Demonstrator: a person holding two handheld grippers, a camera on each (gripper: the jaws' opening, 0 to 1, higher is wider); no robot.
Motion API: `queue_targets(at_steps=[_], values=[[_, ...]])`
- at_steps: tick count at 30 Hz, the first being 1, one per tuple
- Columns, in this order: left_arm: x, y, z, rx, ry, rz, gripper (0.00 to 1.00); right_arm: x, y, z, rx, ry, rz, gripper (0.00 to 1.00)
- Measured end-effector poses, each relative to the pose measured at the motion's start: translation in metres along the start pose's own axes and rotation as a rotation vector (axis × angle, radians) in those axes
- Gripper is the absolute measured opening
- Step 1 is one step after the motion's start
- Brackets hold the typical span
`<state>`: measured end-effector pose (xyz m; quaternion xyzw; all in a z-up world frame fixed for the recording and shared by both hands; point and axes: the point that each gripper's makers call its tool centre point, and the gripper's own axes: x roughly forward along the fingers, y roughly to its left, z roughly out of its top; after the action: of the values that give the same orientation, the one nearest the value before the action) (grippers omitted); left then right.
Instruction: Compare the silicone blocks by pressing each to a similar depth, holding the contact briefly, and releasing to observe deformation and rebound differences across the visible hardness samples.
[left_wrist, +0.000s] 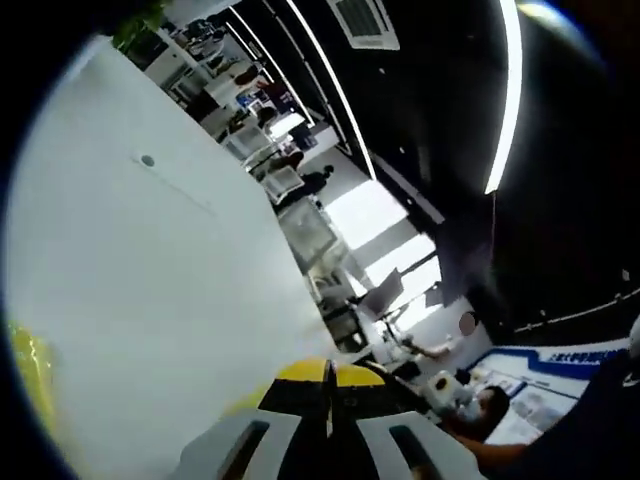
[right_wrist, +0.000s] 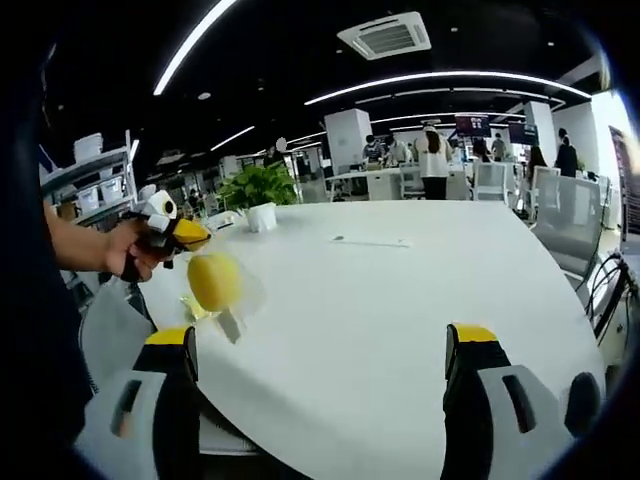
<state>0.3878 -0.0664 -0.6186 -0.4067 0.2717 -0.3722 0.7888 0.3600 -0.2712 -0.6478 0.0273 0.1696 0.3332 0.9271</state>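
A yellow silicone block (right_wrist: 213, 280) sits on the white table (right_wrist: 380, 300) near its left side, slightly blurred. In the right gripper view a hand holds my left gripper (right_wrist: 186, 235) just above and left of the block, apart from it. In the left gripper view that gripper (left_wrist: 328, 375) shows its yellow-tipped jaws pressed together with nothing between them, and a yellow patch (left_wrist: 28, 375), probably the block, lies at the left edge. My right gripper (right_wrist: 322, 345) stands wide open over the table's near edge, well short of the block.
A potted plant (right_wrist: 258, 190) stands at the table's far left. Chairs (right_wrist: 565, 225) line the right side. Shelves (right_wrist: 95, 165) are on the left, and several people stand by desks (right_wrist: 432, 160) far behind. A person's sleeve (left_wrist: 590, 420) is at the lower right.
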Motion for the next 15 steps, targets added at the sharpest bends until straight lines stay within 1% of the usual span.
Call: queue_targets(at_steps=[2, 6, 9, 15], values=[[-0.002, 0.006, -0.002, -0.015, -0.002, 0.007, 0.0, -0.001, -0.002, -0.001, 0.015, 0.006, -0.005, 0.97], [-0.004, 0.015, -0.007, -0.043, -0.003, 0.03, 0.0, -0.001, -0.003, 0.0, 0.016, 0.004, -0.008, 0.97], [-0.006, 0.024, -0.007, -0.077, -0.017, 0.05, 0.0, 0.0, 0.001, 0.0, 0.046, 0.0, 0.015, 0.97], [-0.008, 0.042, -0.012, -0.122, -0.025, 0.084, 0.0, 0.0, 0.003, -0.005, 0.041, 0.015, 0.017, 0.97]])
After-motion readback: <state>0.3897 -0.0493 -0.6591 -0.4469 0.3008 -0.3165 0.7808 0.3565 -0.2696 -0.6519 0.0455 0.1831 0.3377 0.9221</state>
